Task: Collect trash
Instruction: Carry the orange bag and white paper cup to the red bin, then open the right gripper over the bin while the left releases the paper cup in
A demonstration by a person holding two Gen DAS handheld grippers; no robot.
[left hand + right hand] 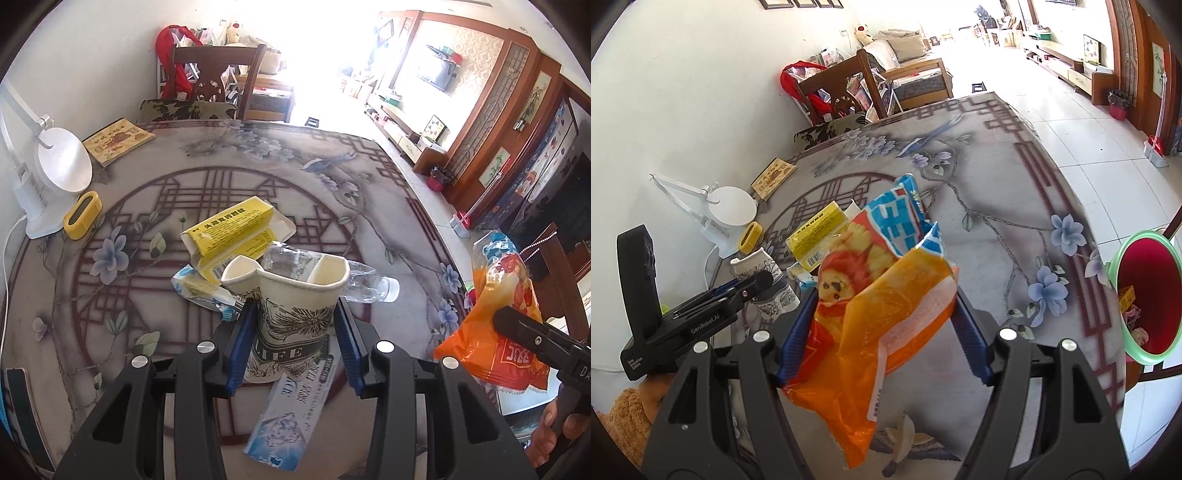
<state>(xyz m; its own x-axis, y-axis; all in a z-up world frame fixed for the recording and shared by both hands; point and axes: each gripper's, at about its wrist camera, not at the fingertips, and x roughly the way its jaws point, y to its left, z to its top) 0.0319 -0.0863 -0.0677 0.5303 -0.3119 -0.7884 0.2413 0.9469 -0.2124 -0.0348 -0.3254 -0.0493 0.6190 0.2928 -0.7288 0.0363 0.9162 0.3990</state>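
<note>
My left gripper (pixel 295 314) is shut on a crushed paper cup (pixel 291 314) with a dark plant print, held above the table; the cup also shows in the right wrist view (pixel 768 280). My right gripper (pixel 884 295) is shut on an orange snack bag (pixel 879 314), held over the table; the bag also shows at the right of the left wrist view (pixel 498 317). On the table lie a yellow carton (pixel 232 232), a clear plastic bottle (pixel 362 284), a small blue-white wrapper (pixel 199 290) and a blue toothpaste box (pixel 291 413). A red bin with a green rim (pixel 1145 291) stands off the table's right edge.
A white desk lamp (pixel 55 173), a yellow holder (pixel 83 214) and a booklet (pixel 118 140) sit at the table's left side (pixel 110 350). A wooden chair (pixel 218 74) stands at the far end. Tiled floor lies to the right.
</note>
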